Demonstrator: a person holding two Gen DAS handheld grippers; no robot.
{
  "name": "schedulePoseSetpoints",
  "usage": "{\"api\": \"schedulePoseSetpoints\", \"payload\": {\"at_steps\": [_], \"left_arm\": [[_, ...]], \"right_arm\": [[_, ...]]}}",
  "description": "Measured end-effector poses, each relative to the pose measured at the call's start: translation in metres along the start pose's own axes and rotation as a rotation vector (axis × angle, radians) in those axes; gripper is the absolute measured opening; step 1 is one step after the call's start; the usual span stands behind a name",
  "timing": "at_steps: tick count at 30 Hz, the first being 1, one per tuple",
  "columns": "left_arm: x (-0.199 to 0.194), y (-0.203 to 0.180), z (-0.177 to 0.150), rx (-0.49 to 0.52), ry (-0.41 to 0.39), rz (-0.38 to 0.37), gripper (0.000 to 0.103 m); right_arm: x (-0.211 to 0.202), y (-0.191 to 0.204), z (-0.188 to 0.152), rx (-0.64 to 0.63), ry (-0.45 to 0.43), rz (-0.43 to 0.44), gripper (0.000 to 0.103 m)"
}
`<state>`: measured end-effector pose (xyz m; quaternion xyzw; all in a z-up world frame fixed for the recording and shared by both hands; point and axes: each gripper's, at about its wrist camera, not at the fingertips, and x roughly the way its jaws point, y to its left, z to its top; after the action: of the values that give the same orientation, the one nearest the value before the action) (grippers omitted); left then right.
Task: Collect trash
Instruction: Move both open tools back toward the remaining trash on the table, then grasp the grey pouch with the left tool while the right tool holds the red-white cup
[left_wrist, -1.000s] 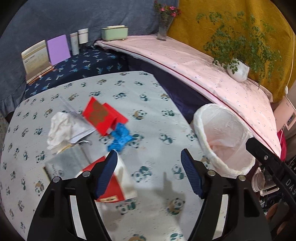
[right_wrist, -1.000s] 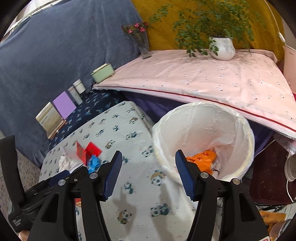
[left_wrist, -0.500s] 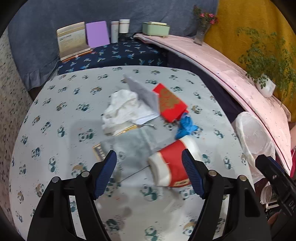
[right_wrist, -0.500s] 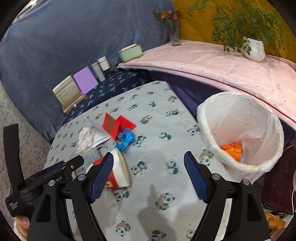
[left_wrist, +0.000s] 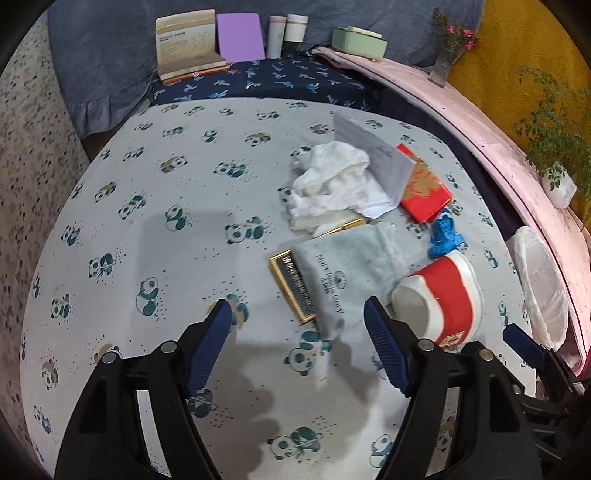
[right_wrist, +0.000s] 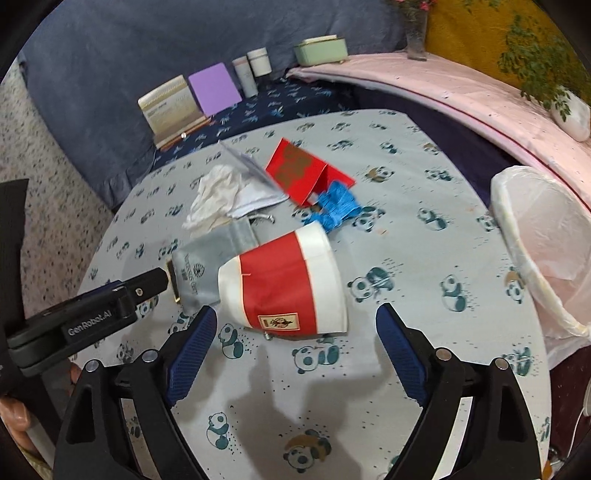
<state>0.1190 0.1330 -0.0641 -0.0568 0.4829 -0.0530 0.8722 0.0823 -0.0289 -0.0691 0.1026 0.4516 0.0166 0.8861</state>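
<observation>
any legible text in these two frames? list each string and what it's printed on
"GenRobot.AI": on the side of the left hand-held gripper, seen in the right wrist view.
Grey pouch: a printed line and round emblem, too blurred to read.
Red and white cup: small gold label near its base, unreadable.
Gold-edged box: dark lettering, too small.
Cream booklet at the back: print too small.

You had the red-and-white paper cup lying on its side at centre frame, touching a grey pouch. Behind them sat crumpled white tissue, a red envelope and a blue scrap. The white-lined bin stood at right.
</observation>
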Motion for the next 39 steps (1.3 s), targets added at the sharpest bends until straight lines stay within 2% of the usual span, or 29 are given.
{"api": "schedulePoseSetpoints", "payload": {"at_steps": [2, 18, 27, 33, 35, 37, 39], "left_arm": [[0.002, 0.005, 0.0, -0.008, 0.003, 0.003, 0.076], [0.032, 0.014, 0.009, -0.002, 0.059, -0.017, 0.076], [0.042, 0.007, 0.013, 0.005, 0.07, -0.03, 0.074], [0.041, -0.005, 0.014, 0.033, 0.068, -0.052, 0.064], [0.042, -0.009, 0.014, 0.045, 0.07, -0.054, 0.054], [0.045, -0.013, 0.013, 0.054, 0.078, -0.055, 0.051], [0.045, -0.016, 0.013, 0.065, 0.074, -0.05, 0.041]], "right_arm": [[0.008, 0.003, 0.001, -0.011, 0.016, -0.004, 0.084], [0.054, 0.014, 0.014, -0.039, 0.086, -0.027, 0.086], [0.037, 0.001, 0.019, -0.002, 0.024, 0.009, 0.084], [0.02, -0.019, 0.026, 0.054, -0.025, 0.005, 0.084], [0.016, -0.025, 0.027, 0.067, -0.036, -0.001, 0.084], [0.012, -0.03, 0.028, 0.081, -0.045, -0.004, 0.084], [0.009, -0.034, 0.029, 0.088, -0.051, -0.007, 0.084]]}}
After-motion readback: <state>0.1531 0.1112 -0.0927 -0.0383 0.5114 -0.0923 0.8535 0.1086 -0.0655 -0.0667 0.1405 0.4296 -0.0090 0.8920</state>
